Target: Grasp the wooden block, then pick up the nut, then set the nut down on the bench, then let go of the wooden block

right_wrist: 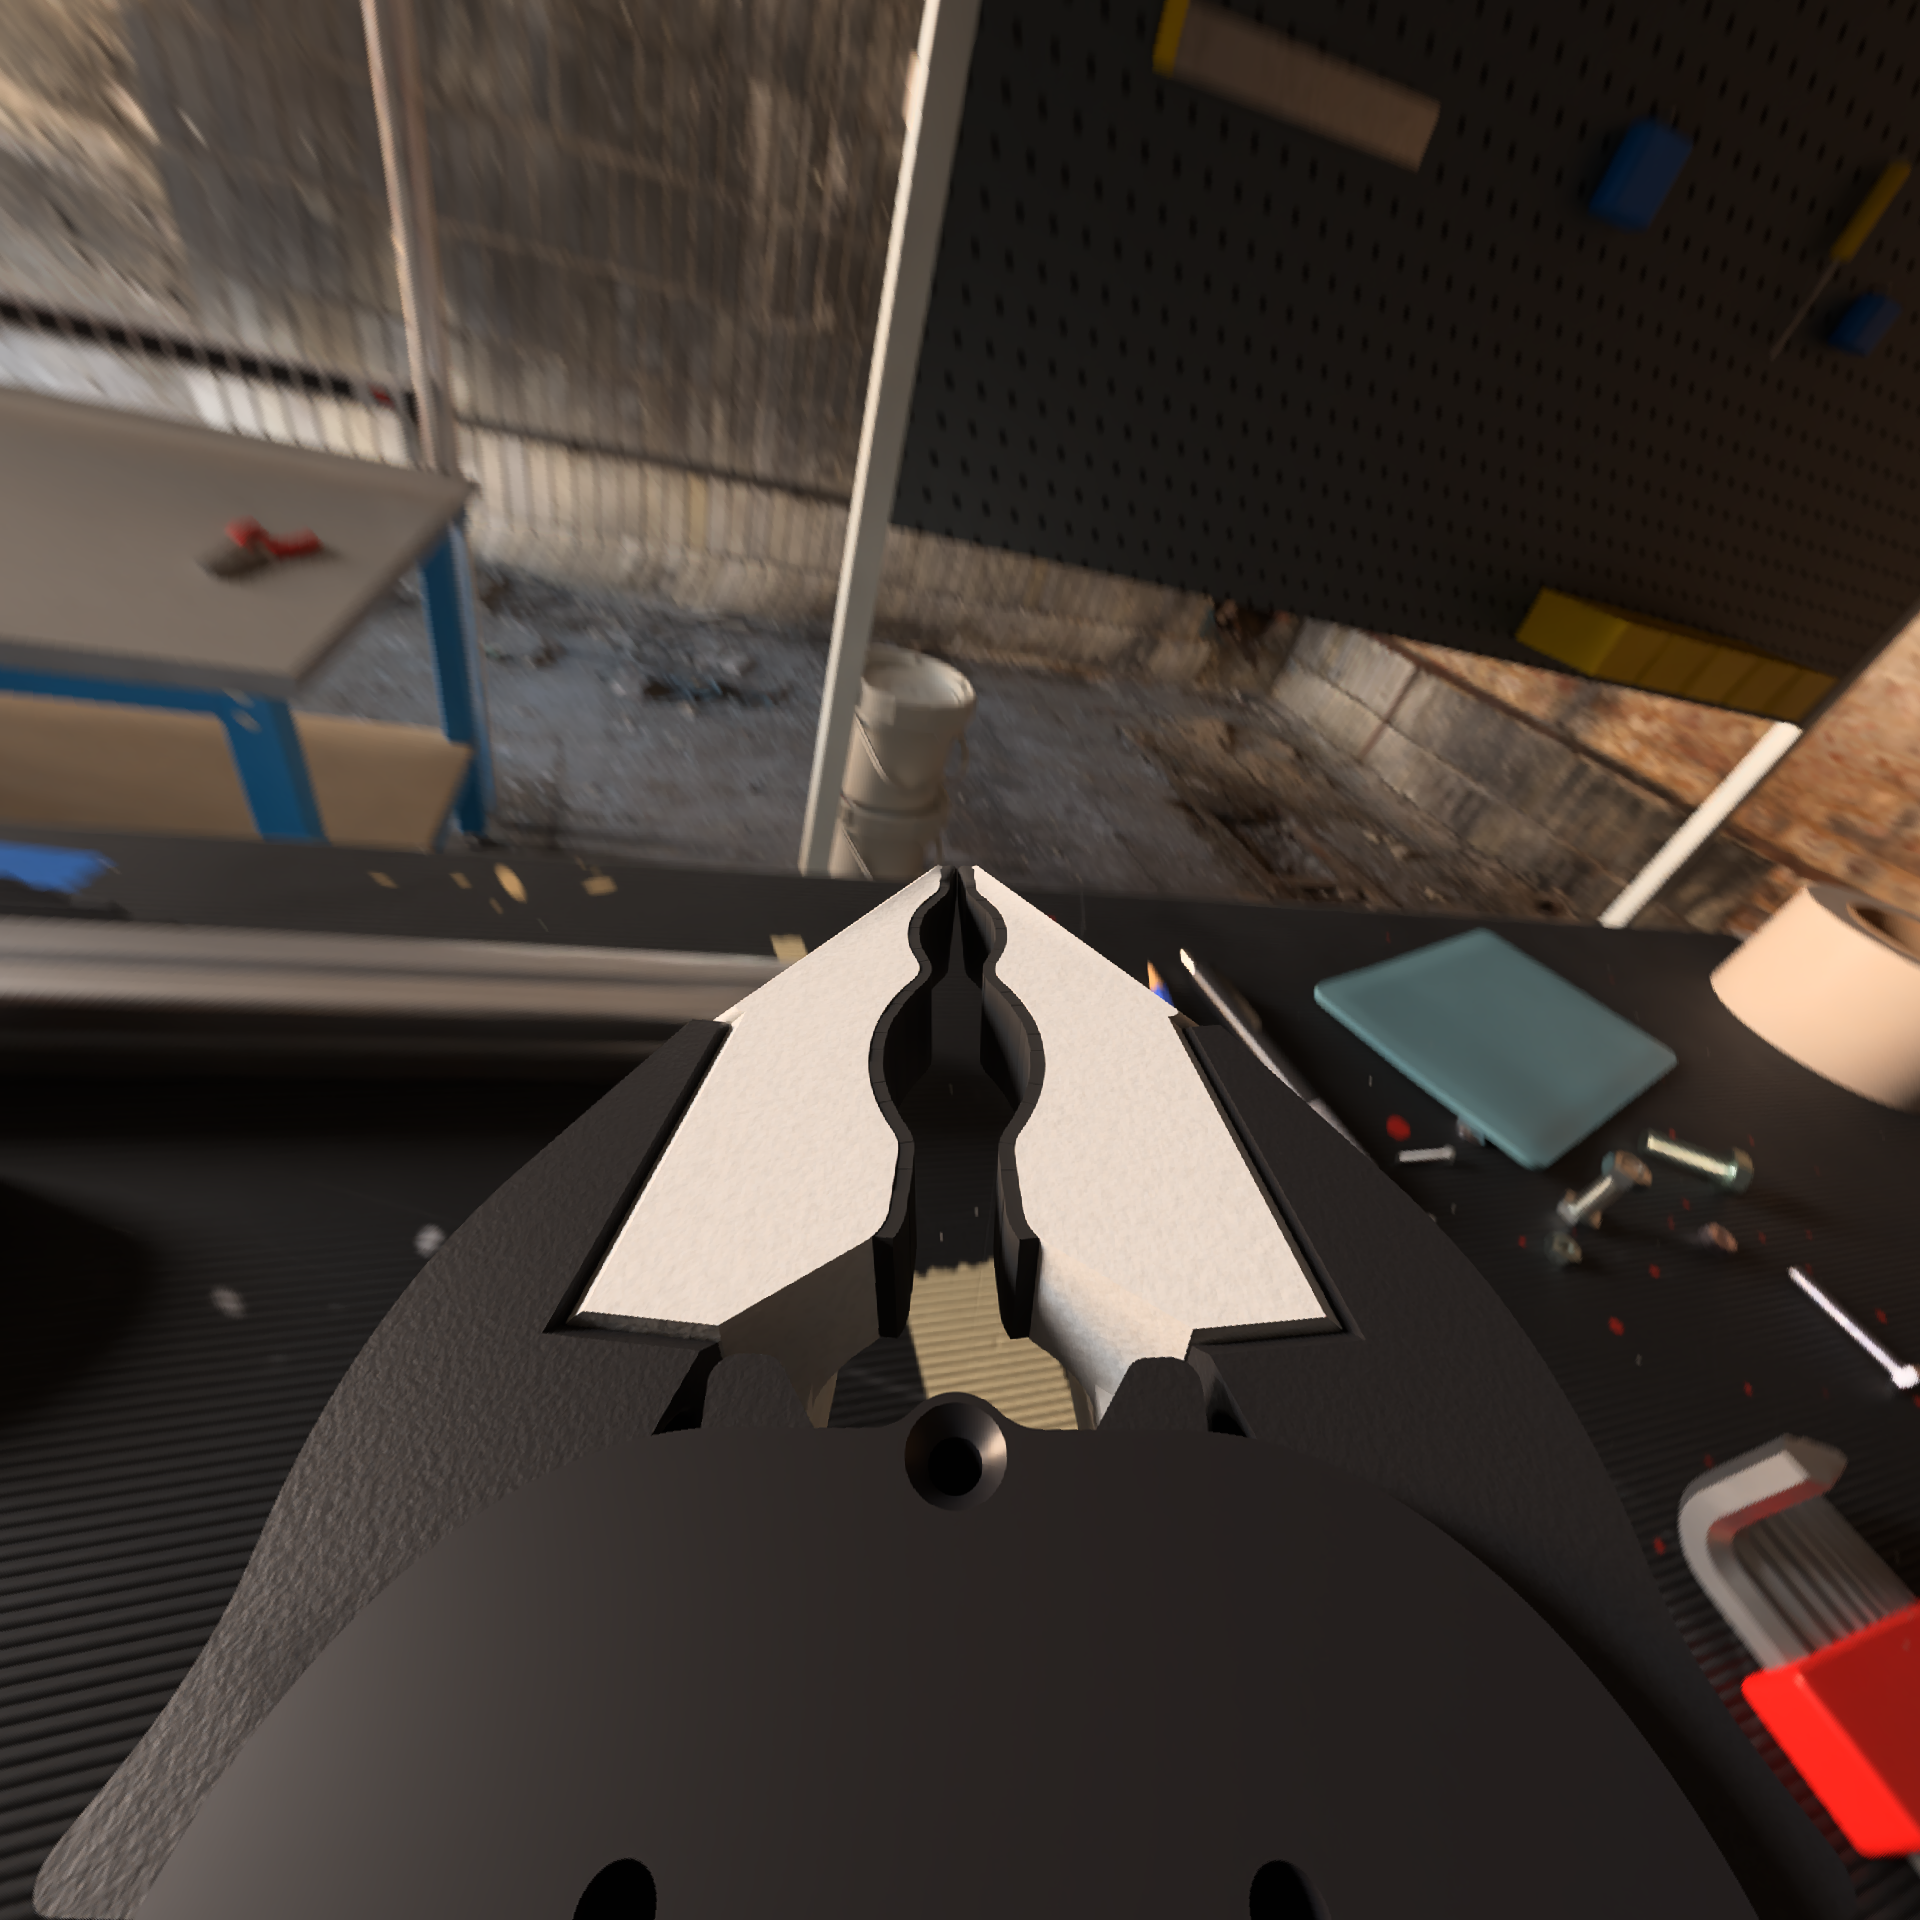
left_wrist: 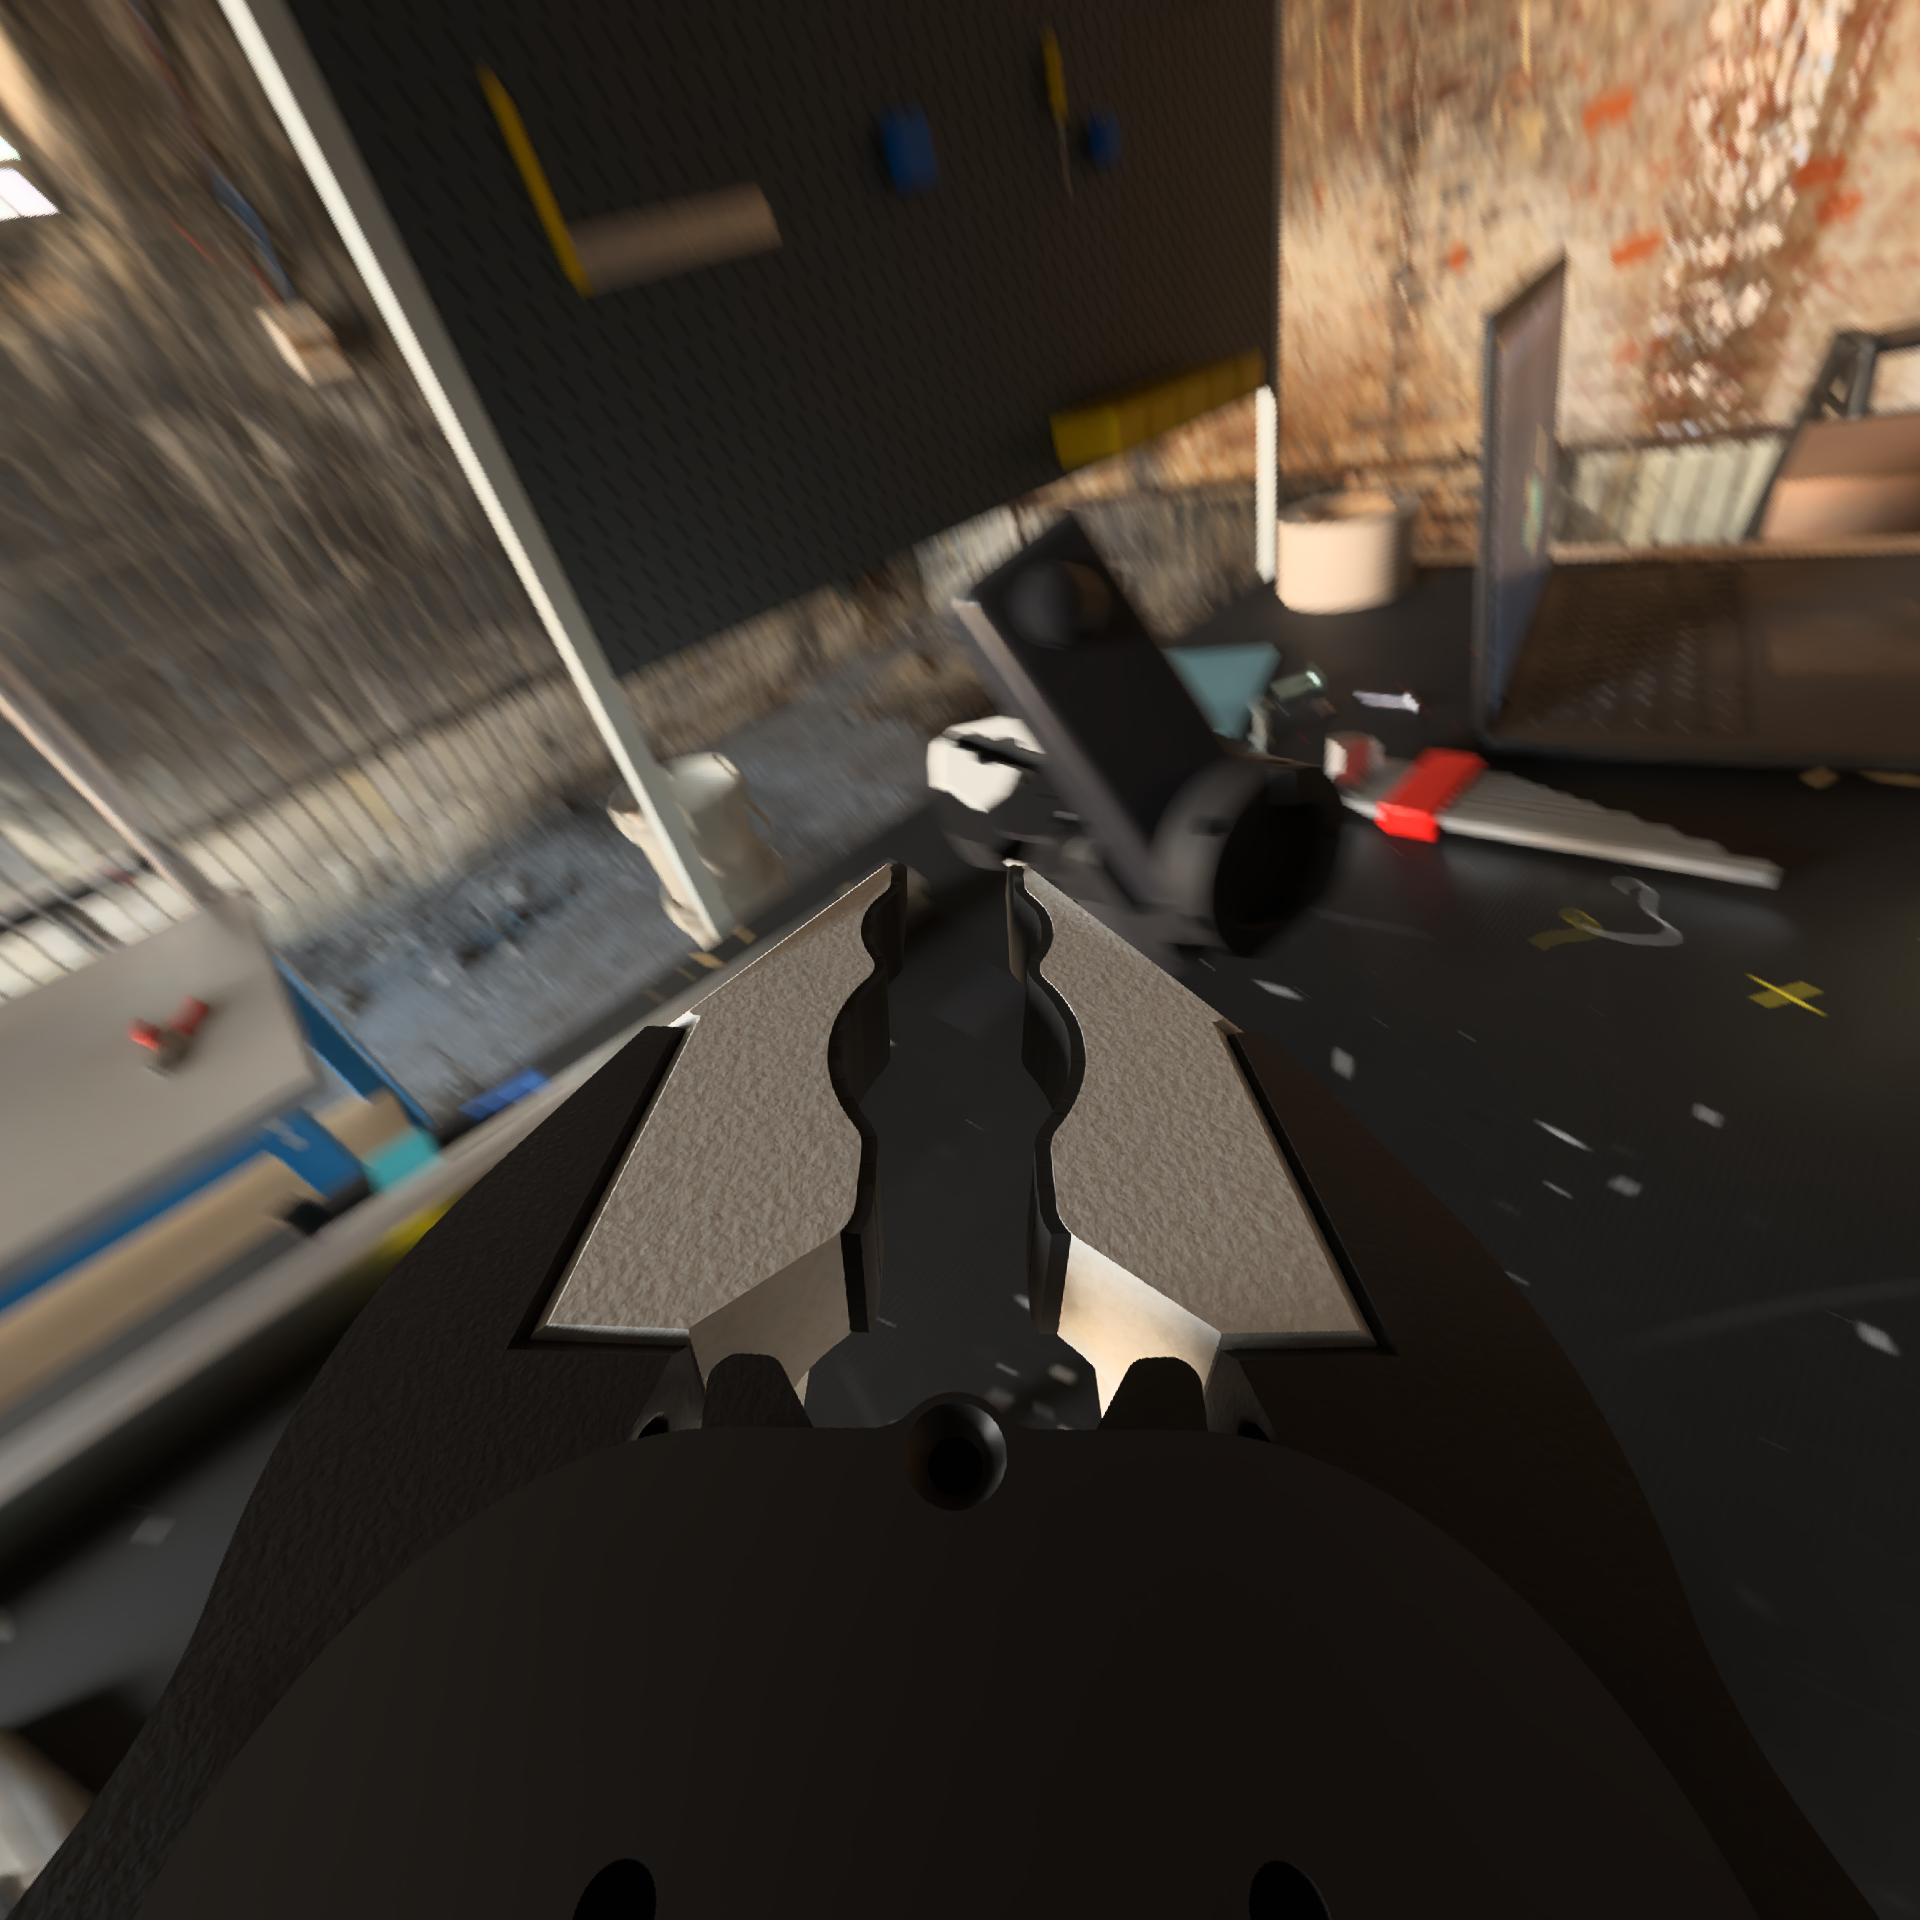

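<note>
Left tongs [left_wrist: 956, 883] narrow gap, hold nothing, above dark bench [left_wrist: 1558, 1195].
Right tongs [right_wrist: 958, 883] tips together, empty.
Wood piece [right_wrist: 966, 1340] lies under right tongs, low middle; maybe block.
Nut: cannot find.
Judge: no step clearly done or underway.

Right wrist view: the right claw [right_wrist: 958, 883] hangs over the tabletop [right_wrist: 312, 1351]. A pad [right_wrist: 1496, 1039] lies right of the claw tips. A tape roll [right_wrist: 1839, 997] lies right of the pad. Two bolts [right_wrist: 1652, 1174] lie before the pad. A hex key set [right_wrist: 1808, 1621] lies before the bolts. A pegboard [right_wrist: 1351, 364] stands behind the tabletop.

Left wrist view: the right claw [left_wrist: 1226, 821] lies beyond the left claw [left_wrist: 956, 883], to its right.
</note>
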Robot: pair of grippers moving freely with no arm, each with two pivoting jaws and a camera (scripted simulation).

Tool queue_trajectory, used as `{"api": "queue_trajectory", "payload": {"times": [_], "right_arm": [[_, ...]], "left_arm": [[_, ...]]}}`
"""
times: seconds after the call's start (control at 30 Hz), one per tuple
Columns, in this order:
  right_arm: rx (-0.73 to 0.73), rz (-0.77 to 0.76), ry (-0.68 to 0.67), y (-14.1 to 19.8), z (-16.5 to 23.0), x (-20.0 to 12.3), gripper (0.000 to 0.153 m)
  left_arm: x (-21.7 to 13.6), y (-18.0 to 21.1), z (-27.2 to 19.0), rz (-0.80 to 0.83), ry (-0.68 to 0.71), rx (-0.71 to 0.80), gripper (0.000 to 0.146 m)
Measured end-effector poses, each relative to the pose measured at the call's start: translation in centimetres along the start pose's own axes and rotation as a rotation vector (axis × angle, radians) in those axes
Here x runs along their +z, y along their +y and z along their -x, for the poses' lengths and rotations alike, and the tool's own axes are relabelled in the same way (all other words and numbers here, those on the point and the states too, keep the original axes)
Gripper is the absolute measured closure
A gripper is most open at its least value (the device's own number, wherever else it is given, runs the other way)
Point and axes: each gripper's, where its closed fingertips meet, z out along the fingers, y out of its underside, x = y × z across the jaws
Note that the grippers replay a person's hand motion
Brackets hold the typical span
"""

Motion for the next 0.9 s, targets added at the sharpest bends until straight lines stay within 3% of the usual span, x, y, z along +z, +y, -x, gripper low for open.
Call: {"api": "queue_trajectory", "payload": {"times": [0.13,0.23,0.33,0.4,0.5,0.6,0.67,0.73,0.9], "right_arm": [[0.059,-0.214,-0.115,-8.5,-1.1,-4.7,0.153],[0.034,-0.389,-0.341,-14.5,-0.6,-10.3,0.153],[0.022,-0.452,-0.64,-16.7,1.2,-16.1,0.153],[-0.034,-0.428,-0.87,-15.4,2.8,-19.8,0.153],[-0.177,-0.283,-1.155,-9.5,4.0,-24.6,0.146],[-0.307,-0.06,-1.38,-1.6,3.7,-28.3,0.118],[-0.396,0.084,-1.443,3.2,3.3,-29.8,0.088],[-0.445,0.155,-1.466,6.2,3.6,-30.8,0.068],[-0.585,0.264,-1.55,9.1,6.3,-32.0,0.06]], "left_arm": [[-4.0,-4.4,7.4,-0.201,-0.114,0.049,0.127],[-6.6,-5.5,12.1,-0.245,-0.193,0.091,0.127],[-8.0,-4.0,14.7,-0.183,-0.196,0.101,0.116],[-8.8,-2.0,14.4,-0.159,-0.114,0.068,0.114],[-9.7,3.0,11.2,-0.056,0.098,0.063,0.117],[-10.8,8.9,6.9,0.094,0.359,0.013,0.108],[-11.5,12.1,4.3,0.192,0.513,-0.034,0.092],[-12.0,14.4,1.9,0.288,0.64,-0.04,0.072],[-11.6,17.1,-3.2,0.44,0.827,0.103,0.041]]}}
